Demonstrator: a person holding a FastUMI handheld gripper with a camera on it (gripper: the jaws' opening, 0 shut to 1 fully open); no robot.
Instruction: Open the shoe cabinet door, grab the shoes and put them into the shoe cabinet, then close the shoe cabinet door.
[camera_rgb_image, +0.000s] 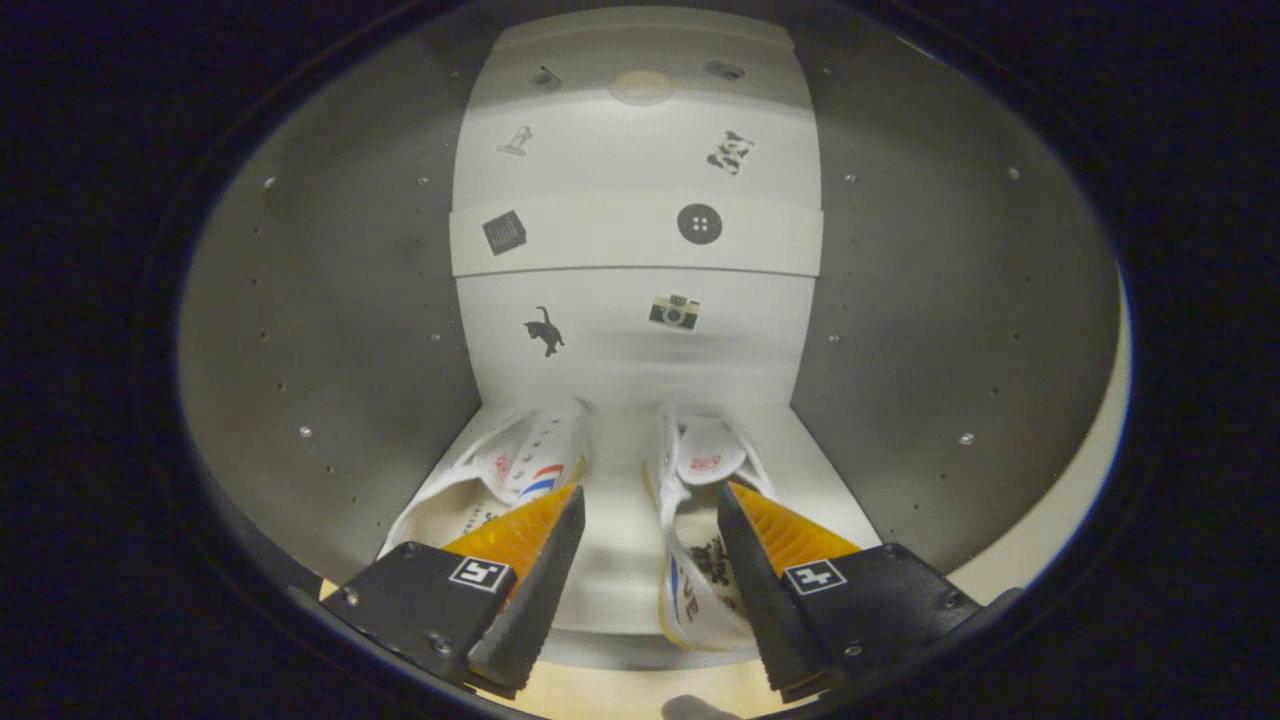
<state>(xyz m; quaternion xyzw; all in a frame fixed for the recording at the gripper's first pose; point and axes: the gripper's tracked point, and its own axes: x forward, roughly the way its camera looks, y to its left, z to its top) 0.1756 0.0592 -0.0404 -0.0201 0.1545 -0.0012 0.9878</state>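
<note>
- Two shoes lie side by side on the floor of the shoe cabinet (330, 330), toes toward the far wall: the left shoe (500, 480) and the right shoe (690, 520).
- Both shoes are white, of soft cloth or leather, with small red and blue marks on the tongues and sides; the right shoe also has a pale yellow edge along its sole.
- The tool (650, 520) is released: its two fingers stand wide apart and grasp nothing, with bare cabinet floor between them.
- The left finger covers the near part of the left shoe, and the right finger covers part of the right shoe; I cannot tell if they touch.
- The cabinet has smooth, matt grey side walls with rows of small round holes and some metal pins.
- The far wall is white and flat, crossed by a wider white band, and has small dark stickers (620, 225): a cat, a camera, a button, a square and others.
</note>
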